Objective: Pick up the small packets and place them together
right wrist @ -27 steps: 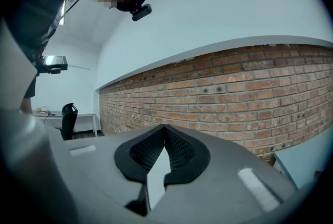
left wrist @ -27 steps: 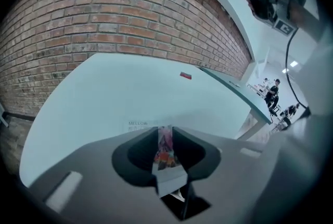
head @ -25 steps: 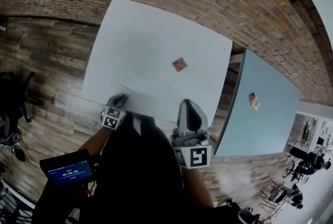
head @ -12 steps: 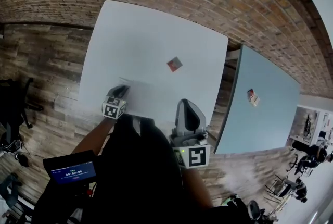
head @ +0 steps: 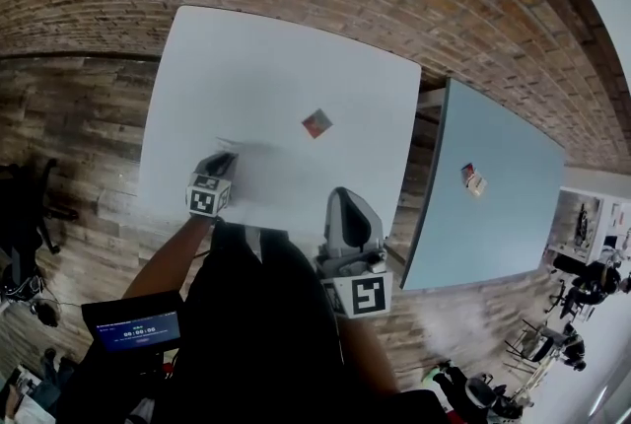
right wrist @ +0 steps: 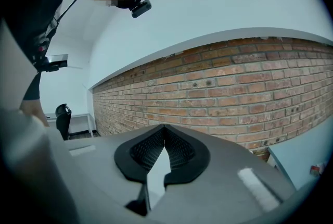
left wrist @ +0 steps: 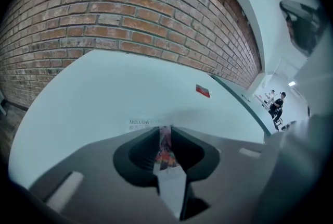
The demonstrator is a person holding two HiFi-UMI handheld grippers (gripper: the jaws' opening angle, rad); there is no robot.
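Shifting further up the frame than a second ago, the left gripper (head: 225, 156) is pinching a small packet (left wrist: 165, 149) between narrowed jaws over the white table (head: 286, 57). A red packet (head: 315, 123) is lying mid-table, well apart. At lower centre, the right gripper (head: 342, 197) is holding its jaws closed on nothing.

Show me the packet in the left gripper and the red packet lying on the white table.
held packet (left wrist: 165, 147), left gripper view, on its printed face between the jaws
red packet (head: 315, 123), head view, on the middle of its top face
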